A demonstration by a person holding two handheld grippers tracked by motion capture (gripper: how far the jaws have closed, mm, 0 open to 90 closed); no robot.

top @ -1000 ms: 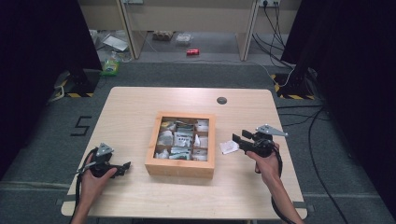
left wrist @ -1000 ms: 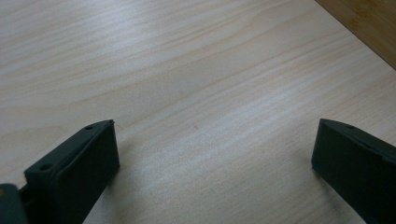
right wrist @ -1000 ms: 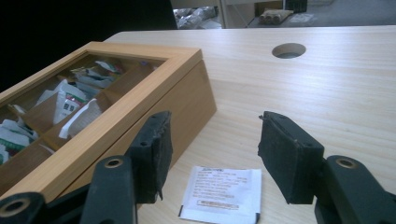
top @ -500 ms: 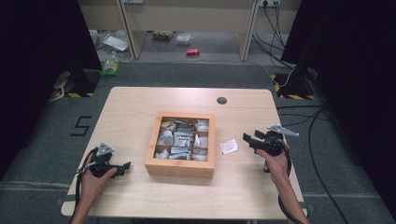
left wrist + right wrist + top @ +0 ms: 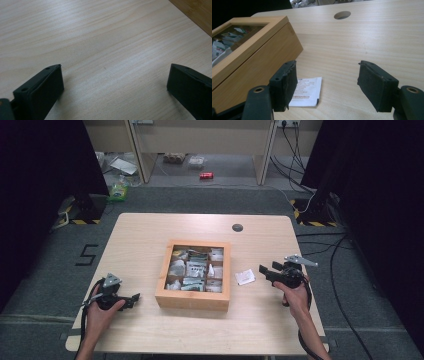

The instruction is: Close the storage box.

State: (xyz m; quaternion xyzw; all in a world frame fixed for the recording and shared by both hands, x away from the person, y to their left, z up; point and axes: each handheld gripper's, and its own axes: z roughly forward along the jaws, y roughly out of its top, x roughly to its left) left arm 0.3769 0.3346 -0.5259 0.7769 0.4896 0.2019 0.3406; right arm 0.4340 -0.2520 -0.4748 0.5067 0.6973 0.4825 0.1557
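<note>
One table (image 5: 150, 235), one box (image 5: 192, 300), one packet (image 5: 245, 277), two grippers

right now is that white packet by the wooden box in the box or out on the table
Out. The white packet lies flat on the table, just beside the wooden box, in front of the open right gripper.

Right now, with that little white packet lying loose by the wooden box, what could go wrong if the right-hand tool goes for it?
The small white paper packet lies flat on the pale wooden table, so the open right gripper may slide over it or push it instead of pinching it.

It lies close beside the square wooden box, so a jaw might bump that wall and shift the box.

The left gripper is open over bare wood, too far off to steady anything.
</note>
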